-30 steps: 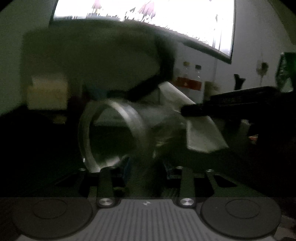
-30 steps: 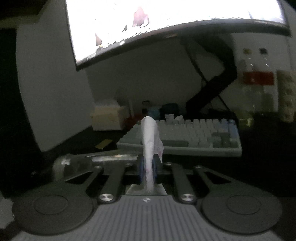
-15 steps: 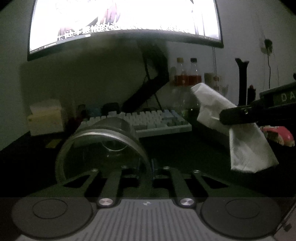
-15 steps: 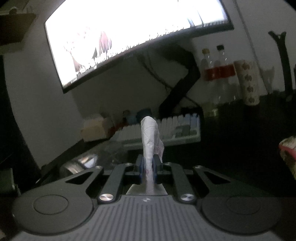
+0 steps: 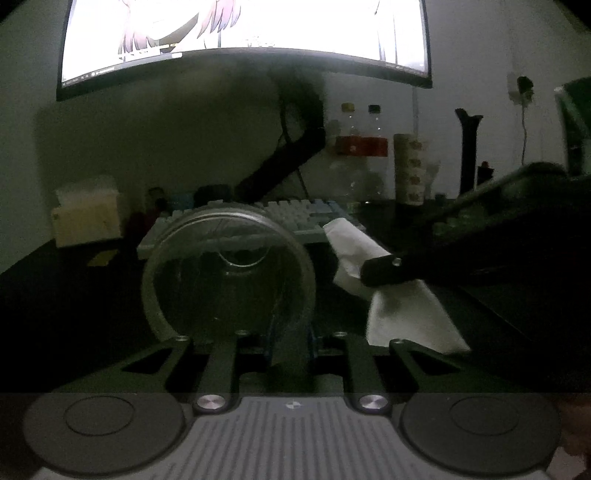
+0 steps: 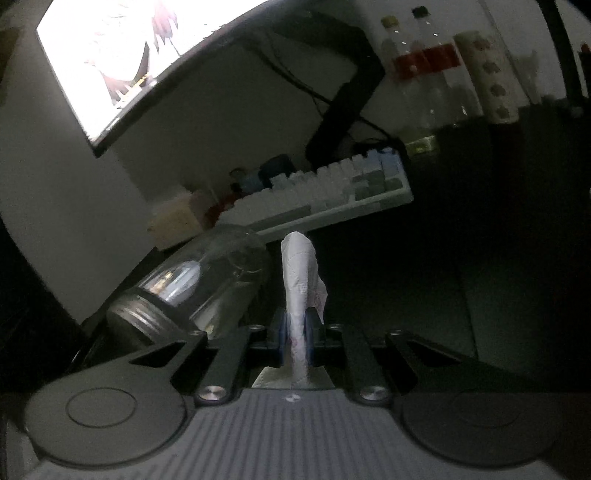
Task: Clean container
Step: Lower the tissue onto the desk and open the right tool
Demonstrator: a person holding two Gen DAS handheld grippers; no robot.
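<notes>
— Two grippers show, each with something clamped. What does the left gripper (image 5: 291,343) hold?

— It grips the wall of a clear glass jar (image 5: 229,273) at the rim. The jar lies on its side with its round mouth turned toward that camera, and the base shows through the glass. The jaws have just been shifting a little against the glass, and the rim sits between them.

— And the right gripper (image 6: 295,339)?

— Its jaws are pressed together on a folded white tissue (image 6: 301,280), which sticks up and forward past the fingertips. In the left view the same tissue (image 5: 402,306) hangs below the dark fingers, just to the right of the jar's mouth and apart from it.

— Where does the jar sit from the right side?

— The jar (image 6: 199,284) is just left of the tissue, tilted, threaded neck nearest the camera and closed end pointing away.

— What lies behind?

— One dark desk (image 6: 480,277) with a pale keyboard (image 6: 332,195), a bright monitor (image 5: 240,33) above, two bottles (image 5: 362,147) with red labels and a cream-coloured box (image 5: 86,218) on the left. The room is dim
</notes>
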